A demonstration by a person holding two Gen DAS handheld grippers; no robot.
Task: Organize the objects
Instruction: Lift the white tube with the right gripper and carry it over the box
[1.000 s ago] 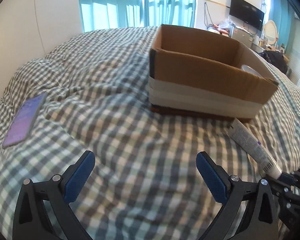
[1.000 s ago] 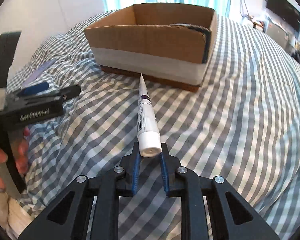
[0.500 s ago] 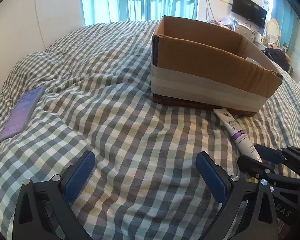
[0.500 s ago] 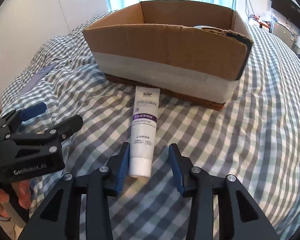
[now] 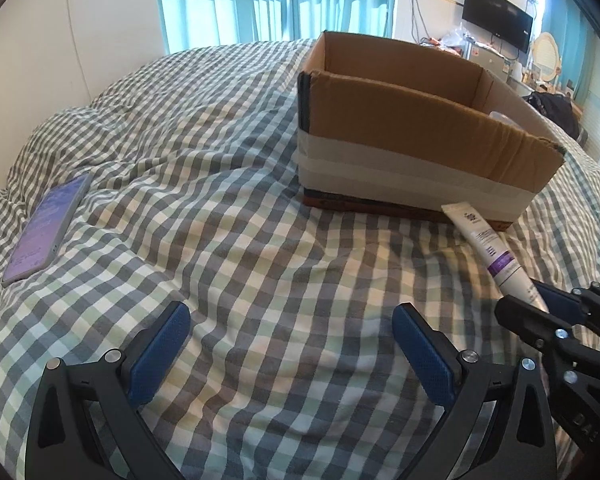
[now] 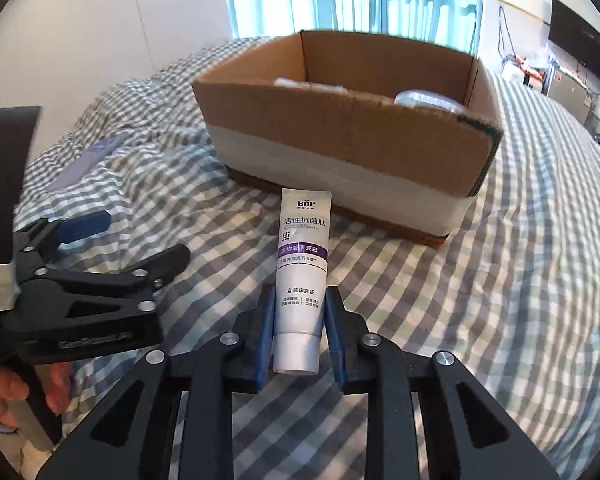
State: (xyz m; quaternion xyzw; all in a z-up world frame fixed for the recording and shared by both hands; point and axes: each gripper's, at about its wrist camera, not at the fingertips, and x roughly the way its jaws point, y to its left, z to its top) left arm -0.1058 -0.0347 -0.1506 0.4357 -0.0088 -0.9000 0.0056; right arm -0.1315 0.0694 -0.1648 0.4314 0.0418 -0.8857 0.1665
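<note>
Left wrist view: left tool point(image 5: 290, 344) spread wide, holding nothing, above the checked bed point(image 5: 228, 240). Cardboard box point(image 5: 416, 152) ahead; phone point(image 5: 46, 228) far left.

Right wrist view: right tool point(image 6: 298, 334) clamps the toothpaste tube point(image 6: 302, 276) near its cap. Box point(image 6: 340, 136) holds a clear container point(image 6: 428, 101).

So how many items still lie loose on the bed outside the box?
2: white purple-banded toothpaste tube between the right gripper's fingers; lilac smartphone far left. Others may be hidden.
</note>
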